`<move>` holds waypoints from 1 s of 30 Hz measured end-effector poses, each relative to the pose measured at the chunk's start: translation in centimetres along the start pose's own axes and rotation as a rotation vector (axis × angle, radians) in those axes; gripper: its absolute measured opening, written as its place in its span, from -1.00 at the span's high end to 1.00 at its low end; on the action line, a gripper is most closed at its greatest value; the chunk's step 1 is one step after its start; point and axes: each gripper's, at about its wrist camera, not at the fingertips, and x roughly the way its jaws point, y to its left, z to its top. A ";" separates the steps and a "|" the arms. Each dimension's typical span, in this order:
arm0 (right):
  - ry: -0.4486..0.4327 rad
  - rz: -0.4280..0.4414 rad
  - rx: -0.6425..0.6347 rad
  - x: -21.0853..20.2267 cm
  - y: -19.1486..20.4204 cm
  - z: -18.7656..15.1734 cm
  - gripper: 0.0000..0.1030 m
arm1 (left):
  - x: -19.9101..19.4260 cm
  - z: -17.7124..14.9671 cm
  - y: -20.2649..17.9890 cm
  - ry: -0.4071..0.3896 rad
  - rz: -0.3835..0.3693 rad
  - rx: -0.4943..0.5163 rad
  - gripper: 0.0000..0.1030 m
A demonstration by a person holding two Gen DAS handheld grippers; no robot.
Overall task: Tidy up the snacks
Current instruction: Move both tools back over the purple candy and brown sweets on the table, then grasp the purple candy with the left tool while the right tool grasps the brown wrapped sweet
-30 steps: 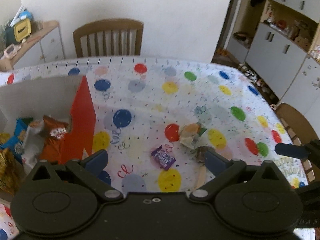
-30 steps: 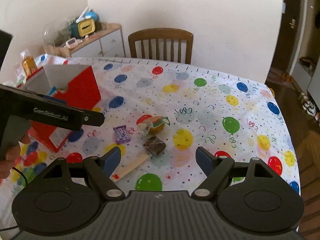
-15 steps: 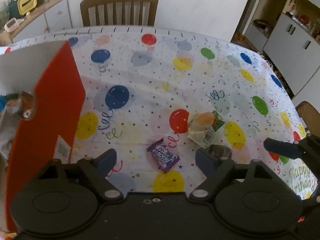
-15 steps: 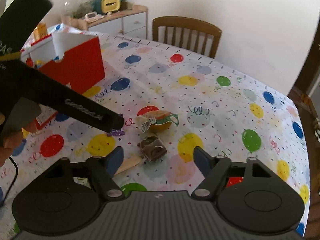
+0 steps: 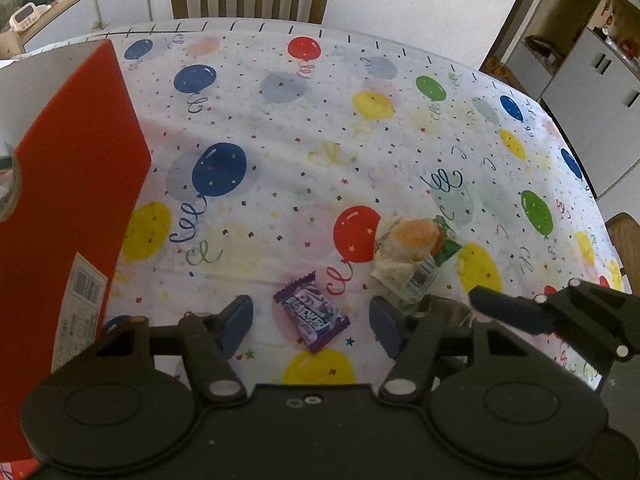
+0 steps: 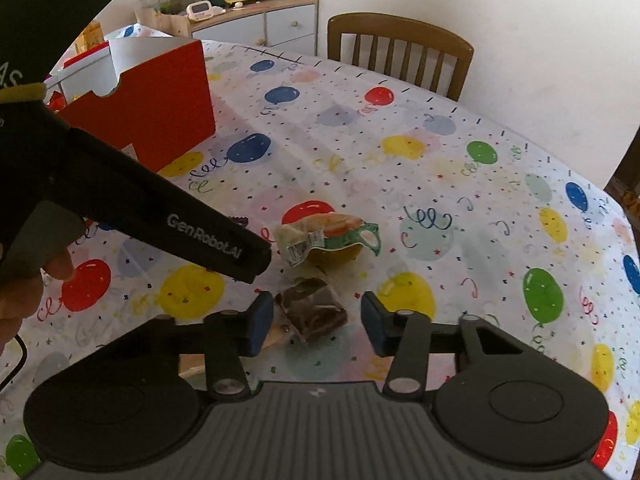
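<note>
Your left claw [image 5: 311, 326] is spread wide, straddling the purple candy [image 5: 311, 317] on the tabletop [image 5: 280, 152], its long axis slanting across the gap. Your right claw [image 6: 313, 319], also wide, brackets the brown packet [image 6: 314, 314]. Both have dropped closer than a second ago; the red box [image 5: 68, 184] waits left.

Bright, even daylight, soft and diffuse. Only faint shadows on tabletop [image 5: 280, 128]. No harsh glare; white wall [image 6: 520, 20] slightly washed out. Strong fisheye bending at edges, dark vignette in corners. Centre sharp, mild softness toward rim. Black tool [image 5: 312, 326] bodies in foreground underexposed, little surface detail.
</note>
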 end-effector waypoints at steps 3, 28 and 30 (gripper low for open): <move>-0.001 0.002 -0.010 0.2 0.2 0.0 0.20 | 0.0 0.2 0.2 -0.005 0.004 -0.008 0.09; -0.056 -0.070 0.075 -6.1 1.6 0.0 0.25 | -5.1 -0.3 2.3 -0.039 -0.086 0.000 0.66; -0.064 -0.071 0.074 -7.0 1.9 0.0 0.25 | -6.2 -0.5 2.5 -0.046 -0.090 0.008 0.66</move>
